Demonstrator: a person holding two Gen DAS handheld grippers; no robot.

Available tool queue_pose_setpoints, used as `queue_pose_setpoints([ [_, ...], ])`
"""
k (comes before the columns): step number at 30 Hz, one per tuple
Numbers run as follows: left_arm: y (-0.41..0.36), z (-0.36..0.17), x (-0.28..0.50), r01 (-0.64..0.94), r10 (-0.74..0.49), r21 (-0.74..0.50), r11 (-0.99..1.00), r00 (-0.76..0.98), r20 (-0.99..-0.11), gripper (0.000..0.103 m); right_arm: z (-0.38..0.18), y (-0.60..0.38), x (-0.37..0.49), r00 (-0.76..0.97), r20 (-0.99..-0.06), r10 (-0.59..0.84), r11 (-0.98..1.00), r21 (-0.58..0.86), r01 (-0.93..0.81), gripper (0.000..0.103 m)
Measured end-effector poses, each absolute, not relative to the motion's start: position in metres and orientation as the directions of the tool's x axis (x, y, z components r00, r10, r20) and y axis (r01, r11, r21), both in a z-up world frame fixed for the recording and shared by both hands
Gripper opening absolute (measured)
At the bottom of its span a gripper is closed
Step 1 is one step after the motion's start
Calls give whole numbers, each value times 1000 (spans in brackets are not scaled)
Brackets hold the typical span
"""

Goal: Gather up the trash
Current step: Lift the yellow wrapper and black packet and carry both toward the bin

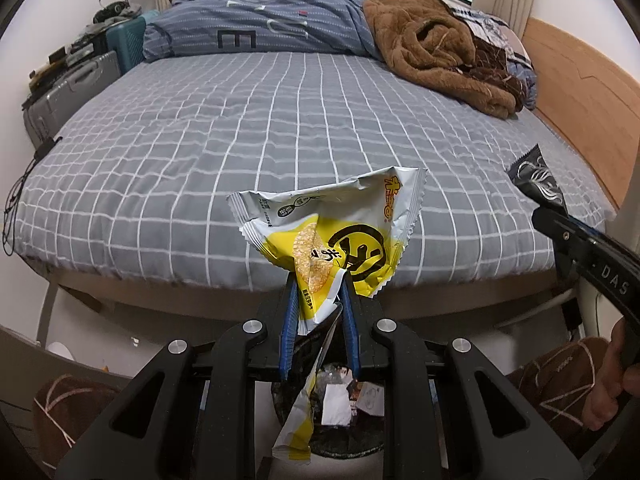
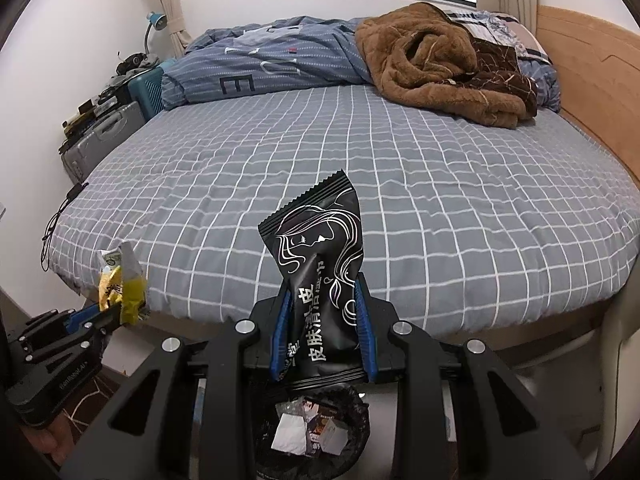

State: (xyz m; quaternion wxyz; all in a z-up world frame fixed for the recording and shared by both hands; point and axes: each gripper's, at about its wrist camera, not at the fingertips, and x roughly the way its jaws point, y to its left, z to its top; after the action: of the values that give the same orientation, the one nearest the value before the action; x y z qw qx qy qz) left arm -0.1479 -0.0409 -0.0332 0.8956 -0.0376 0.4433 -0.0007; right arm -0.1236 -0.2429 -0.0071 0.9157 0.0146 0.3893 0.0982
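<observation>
My left gripper (image 1: 318,280) is shut on a yellow and white snack wrapper (image 1: 332,224), which sticks up above the jaws and trails a strip down below them. My right gripper (image 2: 323,284) is shut on a black packet with a white line drawing (image 2: 320,256). Both hang in front of the bed's near edge. Directly below the jaws sits a black-lined trash bin (image 1: 340,436) (image 2: 352,448) with paper scraps inside. In the right wrist view the left gripper (image 2: 120,314) shows at the lower left with its yellow wrapper (image 2: 120,284). The black packet (image 1: 536,180) appears at the right of the left wrist view.
A bed with a grey checked sheet (image 1: 280,140) fills the middle of both views. A blue duvet (image 1: 264,24) and brown blanket (image 1: 432,48) lie at its far side. Suitcases (image 1: 72,92) line the left wall. A wooden headboard (image 1: 576,92) stands on the right. A brown patterned rug (image 1: 560,384) flanks the bin.
</observation>
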Motion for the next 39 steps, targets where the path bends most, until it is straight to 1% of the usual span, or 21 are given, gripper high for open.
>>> queue_pose_setpoints([
  [13,-44,-62,-176,-35,-28,-56,998,553,-833,20,-28,-240,-151,638,-747,188,980,101,-171,28],
  [27,-35,-94,-193,-61,-13,-50,997,495,-869,20,-76,-226,-175,543,-815,203,975,115,-192,28],
  [39,-27,-140,-187,-91,1,-42,995,431,-902,20,-125,-213,-177,449,-873,187,974,106,-200,29],
])
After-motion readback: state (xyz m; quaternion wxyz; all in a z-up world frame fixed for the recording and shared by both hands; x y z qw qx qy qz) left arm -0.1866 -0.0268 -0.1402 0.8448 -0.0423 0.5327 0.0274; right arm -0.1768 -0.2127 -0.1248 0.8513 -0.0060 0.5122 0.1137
